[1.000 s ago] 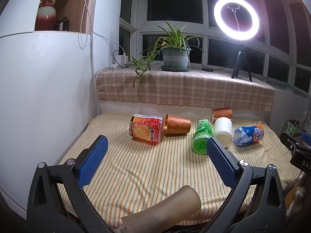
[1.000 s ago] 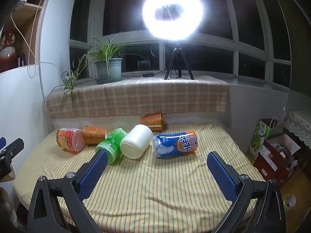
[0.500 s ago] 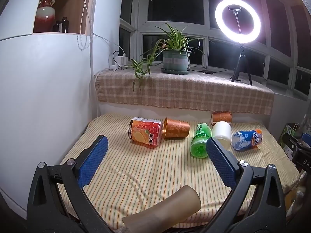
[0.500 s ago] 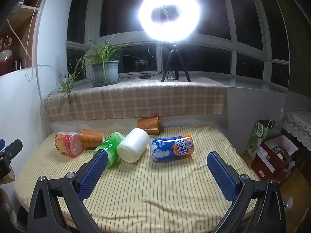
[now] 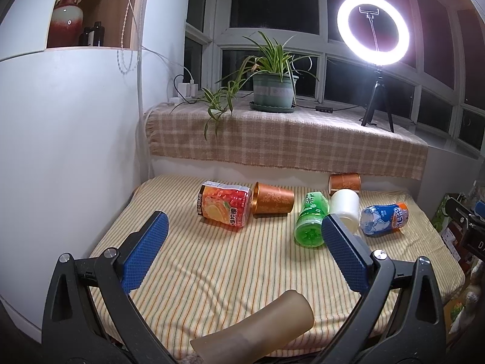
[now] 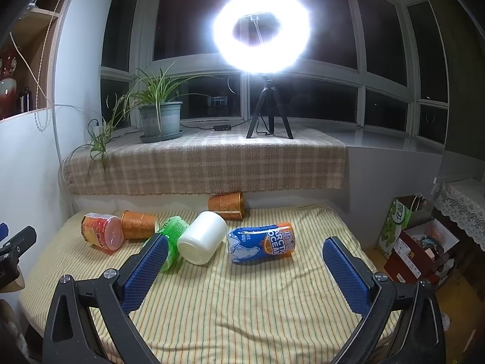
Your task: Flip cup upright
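Note:
Several cups lie on their sides on a striped cloth table (image 5: 230, 270): a red-orange printed cup (image 5: 225, 203), a copper cup (image 5: 272, 198), a green cup (image 5: 311, 220), a white cup (image 5: 345, 207), a blue Arctic Ocean cup (image 5: 384, 220) and a second copper cup (image 5: 345, 182) at the back. A tan cup (image 5: 257, 327) lies at the near edge. My left gripper (image 5: 242, 248) is open and empty, short of the row. My right gripper (image 6: 242, 268) is open and empty, in front of the white cup (image 6: 202, 238) and blue cup (image 6: 261, 242).
A plaid-covered window ledge (image 5: 285, 145) behind the table holds a potted plant (image 5: 272, 91) and a ring light on a tripod (image 5: 376, 69). A white wall stands at the left. Boxes (image 6: 418, 242) sit on the floor at the right of the table.
Both grippers have drawn back and risen slightly, so the cups sit a little lower and smaller in view. The cups have not moved. Both grippers stay open.

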Available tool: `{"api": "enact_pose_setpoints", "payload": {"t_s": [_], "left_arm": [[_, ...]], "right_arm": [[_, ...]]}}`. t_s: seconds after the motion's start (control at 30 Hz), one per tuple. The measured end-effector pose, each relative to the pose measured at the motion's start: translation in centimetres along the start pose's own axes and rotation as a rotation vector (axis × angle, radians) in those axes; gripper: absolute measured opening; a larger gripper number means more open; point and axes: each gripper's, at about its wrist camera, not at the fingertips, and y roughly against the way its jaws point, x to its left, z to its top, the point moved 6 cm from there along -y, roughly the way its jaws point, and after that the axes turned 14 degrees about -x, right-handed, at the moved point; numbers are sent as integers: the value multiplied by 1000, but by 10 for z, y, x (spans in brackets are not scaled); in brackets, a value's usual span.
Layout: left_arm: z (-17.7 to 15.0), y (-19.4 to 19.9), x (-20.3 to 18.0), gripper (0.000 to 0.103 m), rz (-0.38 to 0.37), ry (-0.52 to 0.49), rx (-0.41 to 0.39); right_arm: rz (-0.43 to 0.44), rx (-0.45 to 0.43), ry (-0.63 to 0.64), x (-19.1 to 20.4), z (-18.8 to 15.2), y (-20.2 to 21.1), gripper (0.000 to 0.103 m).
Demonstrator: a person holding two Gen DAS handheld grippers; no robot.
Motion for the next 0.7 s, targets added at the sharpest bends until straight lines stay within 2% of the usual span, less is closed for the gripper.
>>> {"api": "enact_pose_setpoints", "payload": {"t_s": [0.7], "left_arm": [[1, -17, -5, 102, 2, -5, 37]], "right_arm": [[12, 28, -6, -1, -1, -19, 103]]}}
